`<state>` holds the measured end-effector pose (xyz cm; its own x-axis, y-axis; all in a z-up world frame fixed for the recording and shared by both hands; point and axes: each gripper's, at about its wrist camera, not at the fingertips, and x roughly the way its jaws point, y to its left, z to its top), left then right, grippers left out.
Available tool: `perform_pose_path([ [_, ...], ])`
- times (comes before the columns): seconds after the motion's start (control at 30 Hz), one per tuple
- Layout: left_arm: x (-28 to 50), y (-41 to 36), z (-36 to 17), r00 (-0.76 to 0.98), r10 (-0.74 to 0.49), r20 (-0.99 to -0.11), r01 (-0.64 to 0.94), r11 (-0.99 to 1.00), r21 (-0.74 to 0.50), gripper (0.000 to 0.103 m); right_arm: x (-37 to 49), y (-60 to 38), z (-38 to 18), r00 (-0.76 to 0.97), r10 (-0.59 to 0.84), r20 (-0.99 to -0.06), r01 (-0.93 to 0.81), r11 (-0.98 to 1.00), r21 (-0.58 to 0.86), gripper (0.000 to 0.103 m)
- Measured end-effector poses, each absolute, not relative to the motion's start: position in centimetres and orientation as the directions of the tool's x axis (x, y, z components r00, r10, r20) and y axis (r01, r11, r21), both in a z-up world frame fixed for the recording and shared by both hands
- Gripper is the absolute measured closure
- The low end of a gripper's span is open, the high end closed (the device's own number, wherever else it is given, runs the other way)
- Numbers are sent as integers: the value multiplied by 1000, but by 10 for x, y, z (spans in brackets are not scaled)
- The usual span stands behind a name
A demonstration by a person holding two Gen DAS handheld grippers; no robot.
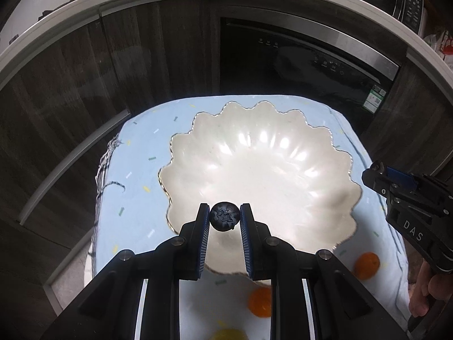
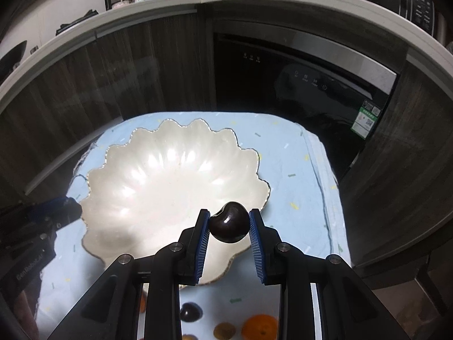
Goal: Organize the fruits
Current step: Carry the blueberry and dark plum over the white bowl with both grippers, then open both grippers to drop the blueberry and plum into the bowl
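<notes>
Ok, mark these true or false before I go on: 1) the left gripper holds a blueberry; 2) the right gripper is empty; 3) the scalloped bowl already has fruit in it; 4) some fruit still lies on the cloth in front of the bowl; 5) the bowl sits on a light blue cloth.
1) True: the left gripper is shut on a blueberry.
2) False: the right gripper is shut on a dark cherry.
3) False: the white scalloped bowl is empty.
4) True: an orange fruit and another cherry lie there.
5) True: the light blue cloth lies under it.
</notes>
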<state>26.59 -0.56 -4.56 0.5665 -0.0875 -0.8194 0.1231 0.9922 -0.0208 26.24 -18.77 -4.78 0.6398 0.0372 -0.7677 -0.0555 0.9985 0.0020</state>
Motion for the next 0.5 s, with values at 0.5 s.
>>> perform_pose_path([
  [0.5,295,-5,-72,542,-70,-838,137,991,6,80,297,-179,-80,587,6,-810,-80,996,-51,73],
])
